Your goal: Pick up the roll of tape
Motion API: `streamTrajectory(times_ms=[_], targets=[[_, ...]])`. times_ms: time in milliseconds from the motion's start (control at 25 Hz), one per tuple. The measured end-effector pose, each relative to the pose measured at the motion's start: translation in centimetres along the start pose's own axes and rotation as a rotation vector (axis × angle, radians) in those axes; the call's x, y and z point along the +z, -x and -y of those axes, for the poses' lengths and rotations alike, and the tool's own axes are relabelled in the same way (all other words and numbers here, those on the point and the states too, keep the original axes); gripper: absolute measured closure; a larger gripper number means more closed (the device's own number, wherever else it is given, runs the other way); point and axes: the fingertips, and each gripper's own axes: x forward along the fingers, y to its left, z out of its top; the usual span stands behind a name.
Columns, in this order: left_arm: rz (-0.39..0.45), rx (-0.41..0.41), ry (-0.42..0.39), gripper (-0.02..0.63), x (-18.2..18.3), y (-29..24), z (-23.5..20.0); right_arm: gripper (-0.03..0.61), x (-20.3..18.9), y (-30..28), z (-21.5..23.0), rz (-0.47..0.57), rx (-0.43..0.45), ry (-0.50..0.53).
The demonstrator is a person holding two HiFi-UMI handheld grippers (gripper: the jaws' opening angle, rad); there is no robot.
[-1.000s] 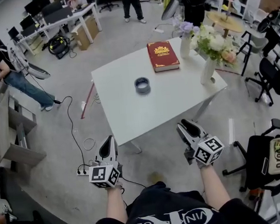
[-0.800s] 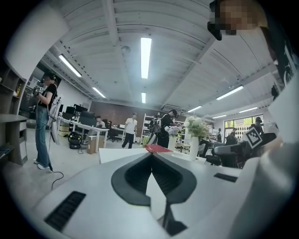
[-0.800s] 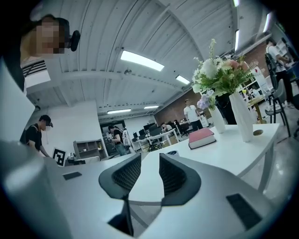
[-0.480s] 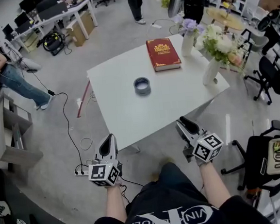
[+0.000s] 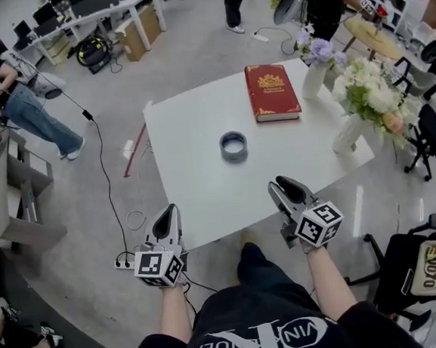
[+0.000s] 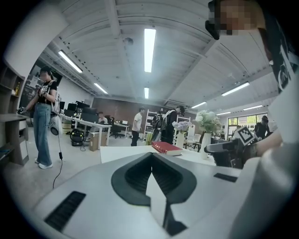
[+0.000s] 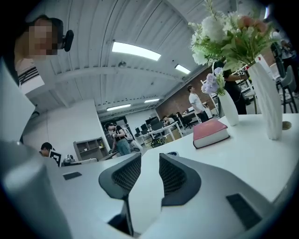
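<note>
**Tape roll [image 5: 233, 145] flat mid-table, both grippers short of it**

We see the grey tape roll lying flat on the white table [image 5: 196, 186], near its middle, hole up, nothing touching it. A red book [image 5: 272, 91] lies flat beyond it toward the far edge, well apart from it. Two white vases with flowers stand on the table's right side, one [image 5: 314, 78] beside the book and one [image 5: 348, 131] nearer the right corner.

We put the left gripper [image 5: 166, 215] just off the table's near-left edge, over the floor, held in the person's left hand. Its jaws are together at the tips, nothing between them. The right gripper [image 5: 283, 185] has its tips over the near edge of the table and points toward the tape roll, well apart from it. Its jaws stand a little apart, and only bare tabletop shows in the gap.

Other people stand at desks and shelves across the room. A cable runs over the floor to the left of the table.
</note>
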Motion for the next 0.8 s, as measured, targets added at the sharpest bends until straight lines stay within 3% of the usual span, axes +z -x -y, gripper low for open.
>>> streamTrajectory(times_ms=[800], targets=[[-0.043, 0.077, 0.065, 0.611, -0.7, -11.9, -3.0, 0.448, 1.5, -12.4, 7.3, -0.172, 0.086, 0.010]])
